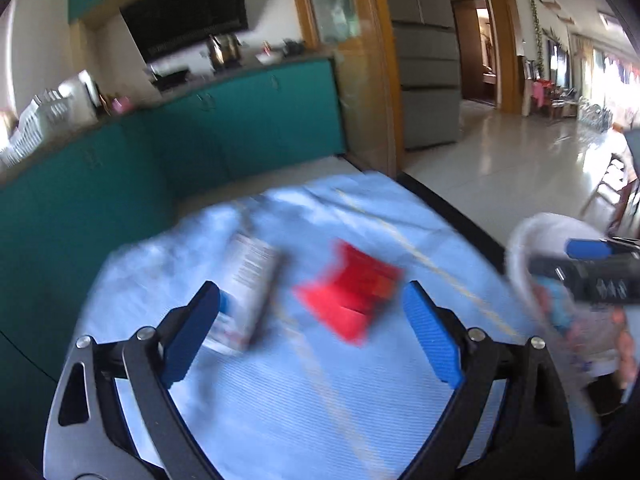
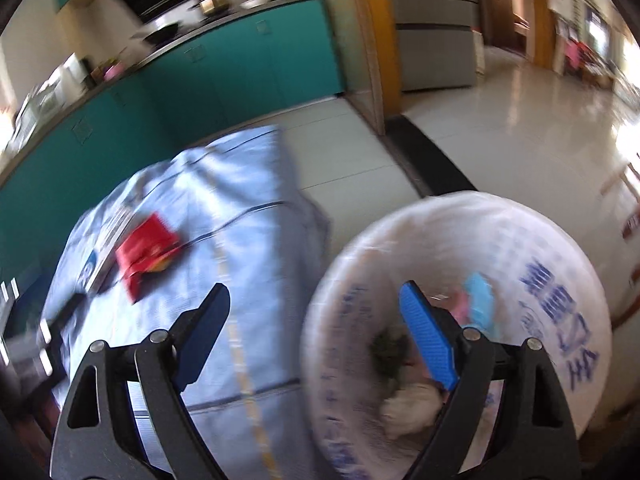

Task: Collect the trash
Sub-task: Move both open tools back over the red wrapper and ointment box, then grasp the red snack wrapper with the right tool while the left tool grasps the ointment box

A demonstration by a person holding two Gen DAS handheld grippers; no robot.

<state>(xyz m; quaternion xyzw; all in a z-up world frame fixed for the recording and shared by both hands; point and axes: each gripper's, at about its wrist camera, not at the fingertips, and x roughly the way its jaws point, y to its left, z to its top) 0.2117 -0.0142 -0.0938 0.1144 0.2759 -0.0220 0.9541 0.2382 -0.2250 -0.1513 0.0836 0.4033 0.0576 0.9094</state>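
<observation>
A run of teal kitchen cabinets (image 1: 256, 120) under a cluttered counter fills the far left of both views, and a grey multi-drawer refrigerator (image 1: 428, 80) stands beyond a wooden door frame, far and to the right. A glossy pale tiled floor (image 2: 520, 128) stretches away to the right.

Nearer, a light-blue cloth with thin stripes (image 1: 320, 380) covers a table and carries the trash. Just right of the table's edge is a round bin lined with a white plastic bag printed with blue characters (image 2: 540, 248). Inside it lie a green leafy scrap, a crumpled pale wad and a blue-and-pink wrapper; motion blur hides finer detail.

On the cloth, a white printed carton with a dark edge (image 1: 256, 280) lies left of a red flattened paper packet (image 1: 352, 292). The two are close together, and blur makes it impossible to tell whether they touch.

The left gripper (image 1: 312, 328) hangs above the cloth with its blue-padded jaws spread wide, holding nothing; the carton and red packet appear between and beyond its fingers. The right gripper (image 2: 316, 332) is likewise released and empty, its left finger over the cloth and its right finger over the bin's opening.
</observation>
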